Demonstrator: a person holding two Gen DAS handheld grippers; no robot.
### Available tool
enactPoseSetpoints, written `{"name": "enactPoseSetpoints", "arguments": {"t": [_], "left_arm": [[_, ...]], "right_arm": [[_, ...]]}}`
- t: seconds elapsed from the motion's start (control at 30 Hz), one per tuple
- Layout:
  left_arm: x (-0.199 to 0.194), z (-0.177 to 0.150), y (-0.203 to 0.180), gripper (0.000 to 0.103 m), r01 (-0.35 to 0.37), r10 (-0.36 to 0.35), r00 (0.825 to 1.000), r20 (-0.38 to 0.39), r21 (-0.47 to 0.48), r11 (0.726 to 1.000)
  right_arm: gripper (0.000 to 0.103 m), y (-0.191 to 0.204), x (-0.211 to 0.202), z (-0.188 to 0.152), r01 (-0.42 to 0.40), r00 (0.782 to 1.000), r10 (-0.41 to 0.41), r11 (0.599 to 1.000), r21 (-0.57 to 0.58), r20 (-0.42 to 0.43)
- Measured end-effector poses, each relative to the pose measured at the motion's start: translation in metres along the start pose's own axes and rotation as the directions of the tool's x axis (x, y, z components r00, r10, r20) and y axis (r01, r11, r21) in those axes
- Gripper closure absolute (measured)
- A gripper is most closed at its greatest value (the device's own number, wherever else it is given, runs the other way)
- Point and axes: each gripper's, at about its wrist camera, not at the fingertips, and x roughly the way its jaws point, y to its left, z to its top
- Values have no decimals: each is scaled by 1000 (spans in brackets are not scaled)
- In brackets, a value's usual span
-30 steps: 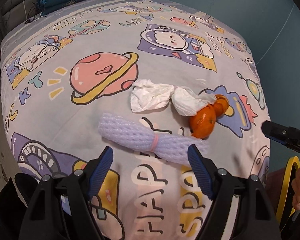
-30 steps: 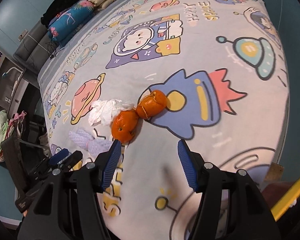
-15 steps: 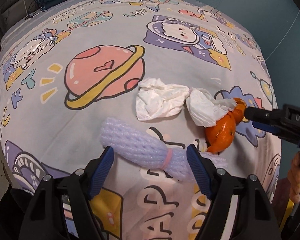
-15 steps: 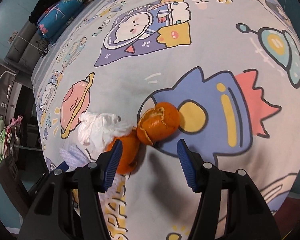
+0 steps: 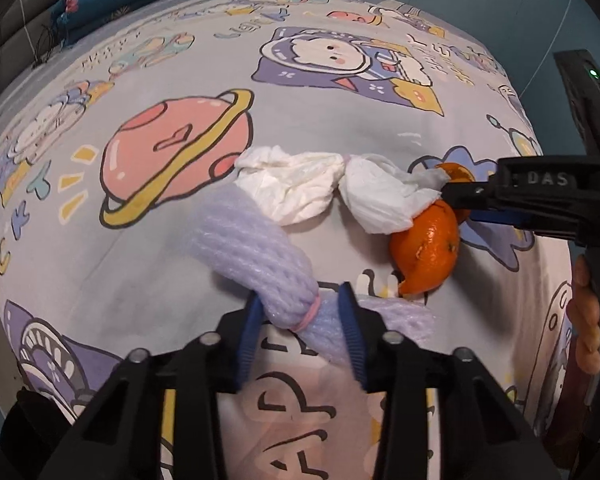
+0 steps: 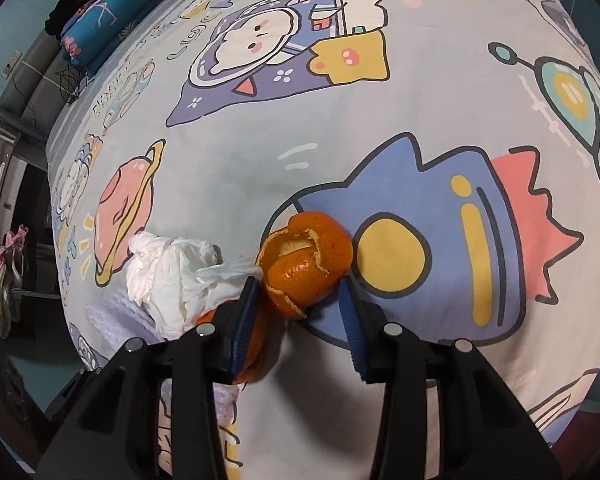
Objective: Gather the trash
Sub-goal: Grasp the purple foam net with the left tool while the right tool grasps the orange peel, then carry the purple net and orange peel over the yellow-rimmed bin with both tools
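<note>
Trash lies in a tight cluster on the bed point(image 5: 340, 128), whose sheet is printed with planets, rockets and astronaut animals: a lilac foam fruit net point(image 5: 256, 256) cinched by a pink band, two crumpled white tissues point(image 5: 300, 188) touching each other, and two hollow pieces of orange peel, one low at centre right of the left view point(image 5: 428, 252) and one partly hidden behind the other tool point(image 5: 454, 172). In the left view the left claw point(image 5: 300, 320) sits at lower centre with its blue pads closed in on the net at its banded waist, pinching it. In the right view the right claw point(image 6: 300, 304) sits at lower centre, its pads on either side of the split peel point(image 6: 304, 268); the left pad touches it and a narrow gap shows at the right pad, so it brackets the peel without clamping. The second peel point(image 6: 256, 336) lies just behind the left pad, against the tissue point(image 6: 172, 280). Open sheet stretches toward the upper part of both frames, up to folded bedding point(image 6: 108, 20) at upper left; the bed's edge drops off at the right. A second ago both claws hung spread wide short of the cluster; both have since come forward and narrowed.
</note>
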Motion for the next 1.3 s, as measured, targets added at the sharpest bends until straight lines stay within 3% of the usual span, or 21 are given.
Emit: {"name": "enactPoseSetpoints", "arguments": {"t": [0.1,0.6,0.97,1.3], "left_arm": [[-4,1,2,81,-3,3,1000,7,-18,1000],[-25,-10,12,83,30,-30,999,13,-46,998],[-66,-20,25,83,27,-23,996,82,-54,998],[-111,-31,16,83,81,-74,986,151,-41,996]], "right_arm": [[69,2,0,0,10,1000,-10,1000,-19,8],[72,3,-26,-12,23,998,-23,1000,-14,51],[72,-5,-73,-32,-7,993,8,1000,-11,120],[72,-9,-127,-62,-29,981,36,999,-45,190]]}}
